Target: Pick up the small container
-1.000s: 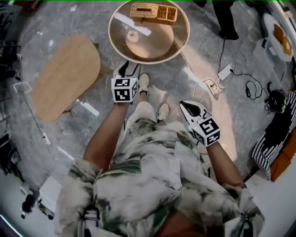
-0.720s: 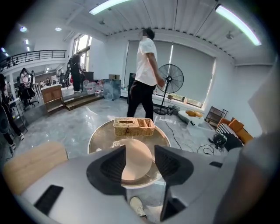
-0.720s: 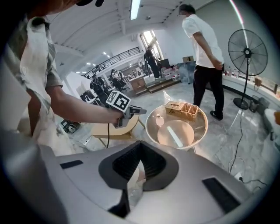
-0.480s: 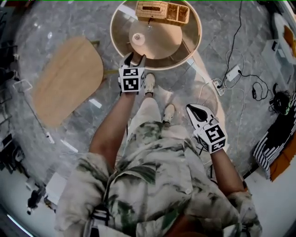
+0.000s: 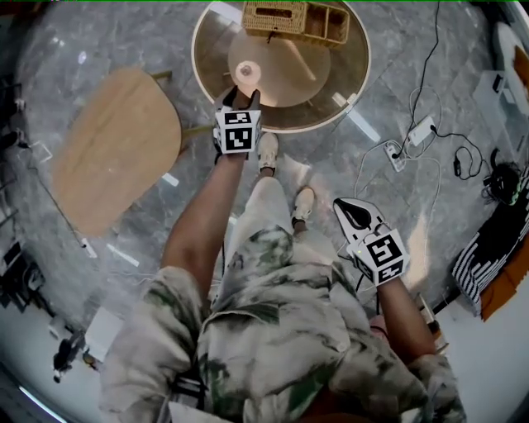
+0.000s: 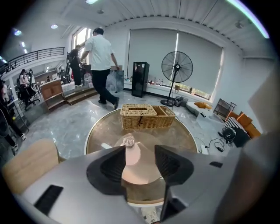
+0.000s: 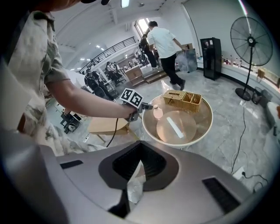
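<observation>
The small container [image 5: 245,73], pinkish with a crumpled silvery top, stands on the round glass table [image 5: 347,91] near its front left edge. In the left gripper view the container [image 6: 129,141] sits just beyond the jaws, slightly left of the gap's middle. My left gripper [image 5: 241,97] is open over the table's near rim, a short way from the container and not touching it; its jaws [image 6: 139,164] hold nothing. My right gripper [image 5: 345,206] hangs shut low at my right side, above the floor. The right gripper view shows the container [image 7: 158,112] just past the left gripper's tips.
A wicker basket [image 5: 293,18] with compartments stands at the table's far side. A light wooden stool [image 5: 116,144] is left of the table. A power strip and cables [image 5: 413,136] lie on the floor at right. A person [image 6: 101,65] walks beyond the table, near a standing fan [image 6: 176,68].
My left gripper has reached forward from above the floor to the table's near rim, close to the container. The right gripper has stayed low at my side.
</observation>
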